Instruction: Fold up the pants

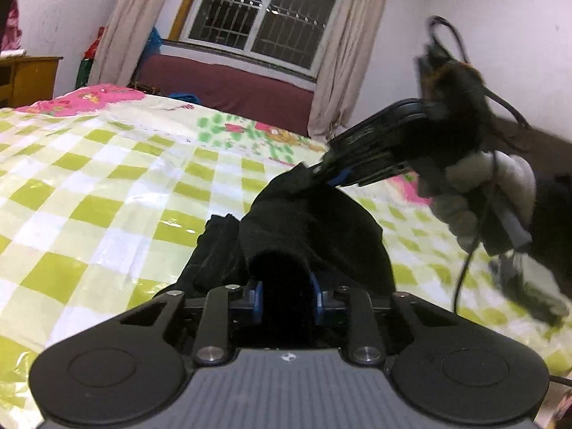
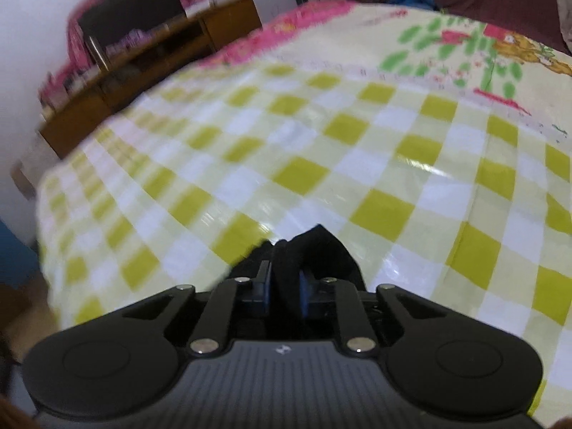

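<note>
Left gripper (image 1: 286, 295) was closed on a thick bunch of the black pants (image 1: 307, 228); blue pads (image 1: 256, 295) pressed the cloth from both sides, with fabric bulging up ahead of the fingers. The pants sat gathered in a dark heap on the bed cover (image 1: 107, 178), a glossy sheet in yellow-green and white checks with a pink cartoon border at the far end.

Right gripper (image 1: 321, 169), seen from the left wrist camera, reached in from the right and pinched the upper edge of the same heap, its tips buried in the cloth. A gloved hand (image 1: 482, 193) held its handle; a thin cable (image 1: 468, 250) hung below it.

From the right wrist camera, the right gripper (image 2: 284, 291) showed its fingers drawn close with a fold of pants (image 2: 318, 250) clamped between the blue pads (image 2: 304, 291). Cloth rose to a small peak just beyond the tips. Picture was blurred toward the left side.

Background: barred window (image 1: 264, 14) with pale curtains (image 1: 343, 53), a maroon ledge under it, a wooden cabinet (image 2: 143, 68) along the wall beside the bed.
</note>
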### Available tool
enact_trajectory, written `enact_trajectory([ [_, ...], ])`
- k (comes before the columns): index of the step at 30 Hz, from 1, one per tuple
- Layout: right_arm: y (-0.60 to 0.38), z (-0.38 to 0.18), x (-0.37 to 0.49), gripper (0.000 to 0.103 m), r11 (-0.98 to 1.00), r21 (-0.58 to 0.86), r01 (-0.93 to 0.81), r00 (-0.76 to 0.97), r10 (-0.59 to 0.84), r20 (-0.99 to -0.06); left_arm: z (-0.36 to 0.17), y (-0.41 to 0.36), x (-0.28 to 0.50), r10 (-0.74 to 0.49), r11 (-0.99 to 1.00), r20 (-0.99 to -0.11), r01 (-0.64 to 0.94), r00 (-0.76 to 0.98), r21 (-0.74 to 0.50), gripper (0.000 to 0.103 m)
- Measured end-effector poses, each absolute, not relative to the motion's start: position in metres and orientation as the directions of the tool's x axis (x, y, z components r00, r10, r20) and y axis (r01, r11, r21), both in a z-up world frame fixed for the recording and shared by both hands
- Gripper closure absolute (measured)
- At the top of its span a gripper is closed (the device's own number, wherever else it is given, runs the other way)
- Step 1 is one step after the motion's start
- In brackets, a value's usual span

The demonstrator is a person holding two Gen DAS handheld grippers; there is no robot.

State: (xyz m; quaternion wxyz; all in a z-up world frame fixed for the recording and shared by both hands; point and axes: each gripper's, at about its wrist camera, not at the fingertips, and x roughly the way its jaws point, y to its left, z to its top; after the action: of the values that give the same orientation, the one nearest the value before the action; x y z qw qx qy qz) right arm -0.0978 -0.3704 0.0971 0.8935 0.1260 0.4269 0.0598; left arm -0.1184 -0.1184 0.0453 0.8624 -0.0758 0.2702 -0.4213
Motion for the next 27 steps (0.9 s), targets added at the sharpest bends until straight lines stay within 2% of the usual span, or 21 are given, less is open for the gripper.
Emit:
enact_trajectory([
  [6, -0.361, 0.129, -0.099, 0.089, 0.929, 0.369, -0.033, 0.707, 0.283, -0.648, 0.054, -0.089, -0.121, -0.765, 0.644, -0.348, 0.650, 0.542, -0.403, 0.064],
  [9, -0.347, 0.125, -0.087, 0.090, 0.925, 0.375, -0.066, 0.718, 0.305, -0.626, 0.043, -0.082, -0.110, -0.739, 0.673, -0.382, 0.598, 0.555, -0.434, 0.064],
  [13, -0.331, 0.086, -0.053, 0.090, 0.922, 0.384, -0.052, 0.710, 0.305, -0.635, 0.023, -0.075, -0.090, -0.698, 0.715, -0.438, 0.515, 0.566, -0.474, 0.061],
  [15, -0.325, 0.054, -0.030, 0.087, 0.952, 0.306, 0.007, 0.701, 0.214, -0.681, 0.013, -0.076, -0.082, -0.677, 0.735, -0.472, 0.488, 0.565, -0.471, 0.060],
  [16, -0.326, 0.035, -0.018, 0.084, 0.948, 0.314, 0.049, 0.678, 0.199, -0.708, 0.009, -0.075, -0.079, -0.671, 0.740, -0.483, 0.476, 0.562, -0.475, 0.059],
  [18, -0.326, 0.011, -0.004, 0.067, 0.954, 0.289, 0.074, 0.671, 0.166, -0.722, 0.006, -0.072, -0.076, -0.677, 0.734, -0.479, 0.463, 0.559, -0.497, 0.056],
  [19, -0.327, 0.008, -0.001, 0.053, 0.958, 0.272, 0.096, 0.673, 0.139, -0.727, 0.005, -0.069, -0.074, -0.686, 0.725, -0.474, 0.460, 0.551, -0.513, 0.056],
  [20, -0.329, 0.008, 0.001, 0.050, 0.955, 0.272, 0.118, 0.672, 0.125, -0.730, 0.005, -0.065, -0.075, -0.694, 0.717, -0.471, 0.460, 0.545, -0.524, 0.056],
  [23, -0.338, 0.027, -0.011, 0.050, 0.939, 0.315, 0.139, 0.702, 0.131, -0.700, 0.009, -0.062, -0.083, -0.693, 0.720, -0.473, 0.479, 0.544, -0.503, 0.052],
  [24, -0.338, 0.040, -0.021, 0.050, 0.948, 0.289, 0.130, 0.730, 0.106, -0.676, 0.012, -0.061, -0.086, -0.682, 0.730, -0.476, 0.484, 0.555, -0.482, 0.048],
  [25, -0.337, 0.049, -0.030, 0.050, 0.957, 0.261, 0.122, 0.753, 0.082, -0.653, 0.016, -0.059, -0.090, -0.653, 0.757, -0.484, 0.479, 0.582, -0.445, 0.039],
  [27, -0.334, 0.070, -0.053, 0.049, 0.978, 0.174, 0.117, 0.803, 0.010, -0.595, 0.023, -0.050, -0.098, -0.600, 0.800, -0.490, 0.460, 0.633, -0.386, 0.034],
])
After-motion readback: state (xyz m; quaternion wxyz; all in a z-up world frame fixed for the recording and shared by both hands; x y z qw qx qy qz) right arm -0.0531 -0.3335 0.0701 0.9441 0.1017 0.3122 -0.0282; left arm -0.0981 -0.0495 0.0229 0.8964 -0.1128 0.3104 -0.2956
